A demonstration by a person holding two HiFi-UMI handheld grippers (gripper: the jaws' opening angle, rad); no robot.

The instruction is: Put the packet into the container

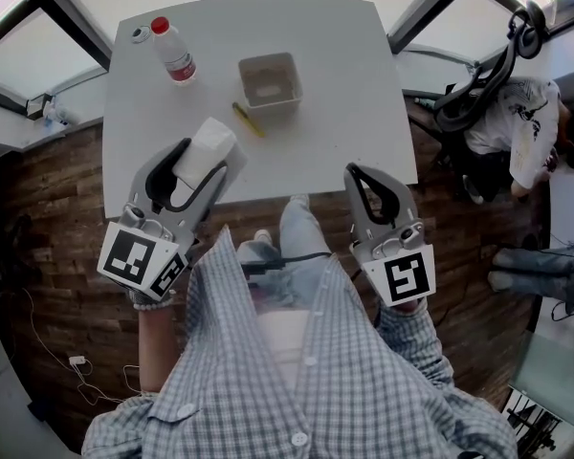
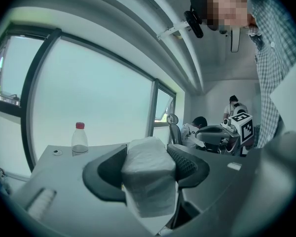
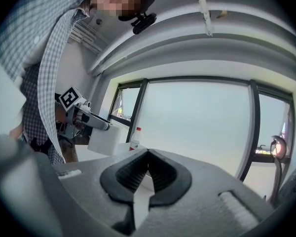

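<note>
**Left side.** A clear bottle with a red cap stands at the far left corner of the grey tabletop, with a small round lid just beside it. The left tool is held over the near left edge of the tabletop. Its two dark jaws are clamped on a white packet, which sticks out beyond the jaw tips. In the left gripper view the packet fills the gap between the jaws, pressed on both sides, and the bottle stands upright farther off on the tabletop.

**Centre.** An open square container sits on the far middle of the tabletop, apart from the held packet. A yellow pen-like object lies just in front of the container, on its near left side.

**Right side.** The right tool is held at the near right edge of the tabletop. In the right gripper view its ribbed jaws meet at the tips, with nothing held between them. Beyond the tabletop's right side a seated person is near a dark office chair. Wooden floor surrounds the tabletop.
</note>
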